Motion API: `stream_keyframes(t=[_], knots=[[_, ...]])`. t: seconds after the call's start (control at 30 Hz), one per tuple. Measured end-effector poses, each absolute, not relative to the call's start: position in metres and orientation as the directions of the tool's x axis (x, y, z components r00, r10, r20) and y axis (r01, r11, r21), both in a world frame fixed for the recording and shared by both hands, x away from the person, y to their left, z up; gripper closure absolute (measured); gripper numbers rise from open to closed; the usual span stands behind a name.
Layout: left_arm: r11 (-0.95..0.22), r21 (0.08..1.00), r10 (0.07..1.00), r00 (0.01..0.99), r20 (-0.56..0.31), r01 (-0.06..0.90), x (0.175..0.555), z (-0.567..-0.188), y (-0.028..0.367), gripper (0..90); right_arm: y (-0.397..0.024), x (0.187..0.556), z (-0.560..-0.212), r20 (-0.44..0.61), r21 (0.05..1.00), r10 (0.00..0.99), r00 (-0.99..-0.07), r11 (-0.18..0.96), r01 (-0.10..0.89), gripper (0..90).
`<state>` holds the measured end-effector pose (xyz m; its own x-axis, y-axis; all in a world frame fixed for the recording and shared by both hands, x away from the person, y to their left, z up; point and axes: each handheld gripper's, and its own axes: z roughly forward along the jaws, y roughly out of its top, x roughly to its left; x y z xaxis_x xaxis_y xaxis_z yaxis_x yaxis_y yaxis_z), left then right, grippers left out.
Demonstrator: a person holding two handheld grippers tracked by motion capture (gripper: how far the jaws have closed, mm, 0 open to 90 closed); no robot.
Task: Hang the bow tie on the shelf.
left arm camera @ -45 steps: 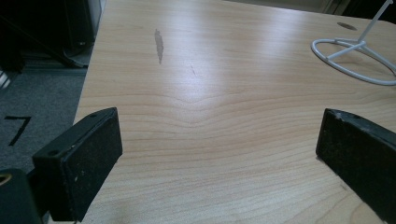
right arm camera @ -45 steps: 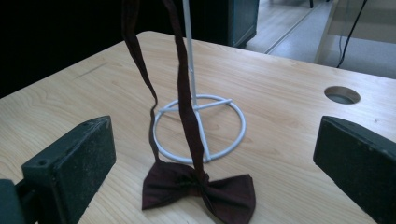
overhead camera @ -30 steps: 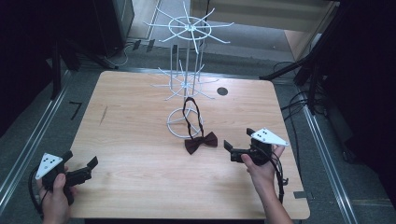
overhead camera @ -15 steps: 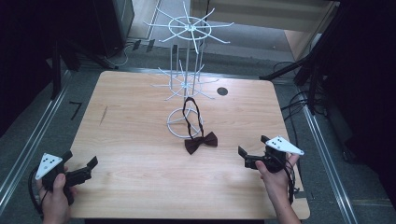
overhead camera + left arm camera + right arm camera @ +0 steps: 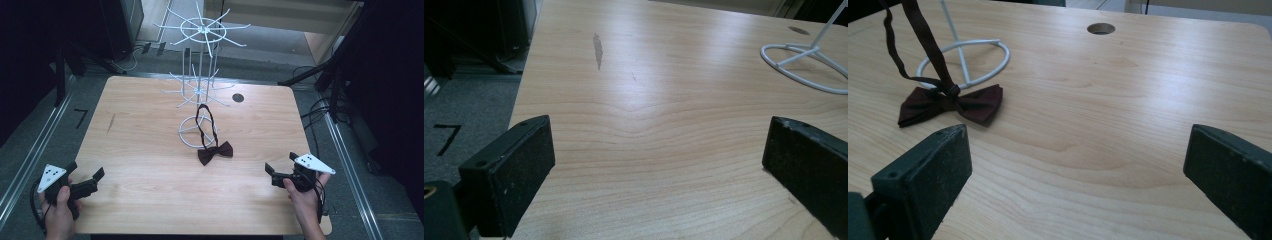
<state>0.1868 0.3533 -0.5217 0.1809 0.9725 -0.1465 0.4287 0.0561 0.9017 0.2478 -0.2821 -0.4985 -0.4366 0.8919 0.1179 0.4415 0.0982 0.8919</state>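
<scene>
Your right gripper (image 5: 281, 172) sits near the table's 4 o'clock corner, jaws spread wide and holding nothing; its own view shows bare wood between the two black jaws. That view gives you what the high view cannot: the bow tie (image 5: 950, 104) lies flat on the table (image 5: 1128, 110), its strap rising taut beside the wire stand's ring base (image 5: 998, 50), with the round cable hole (image 5: 1100, 28) at 12 o'clock. Your left gripper (image 5: 87, 180) rests at the 8 o'clock corner, jaws likewise released and empty; its view shows a dark smear (image 5: 597, 49) in the wood grain at 11 o'clock and part of the white ring base at 2 o'clock. From the high view alone: the stand (image 5: 201, 60) rises full height with spoked tiers, and the strap hangs from a lower arm; the tie is near table centre, well apart from both grippers.
</scene>
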Motion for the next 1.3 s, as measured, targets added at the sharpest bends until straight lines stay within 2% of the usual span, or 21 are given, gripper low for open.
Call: stream_keyframes(t=[0.57, 1.3], knots=[[0.056, 0.902, 0.973, 0.179, -0.145, 0.428, 0.186, -0.522, 0.354, 1.0, -0.312, 0.232, -0.522, 0.103, 0.870, 0.918, -0.383, 0.103, 0.482, 0.0], [0.053, 0.902, 0.974, 0.177, -0.142, 0.428, 0.186, -0.522, 0.353, 1.0, -0.366, 0.208, -0.543, 0.145, 0.849, 0.956, -0.254, 0.012, 0.528, 0.0]])
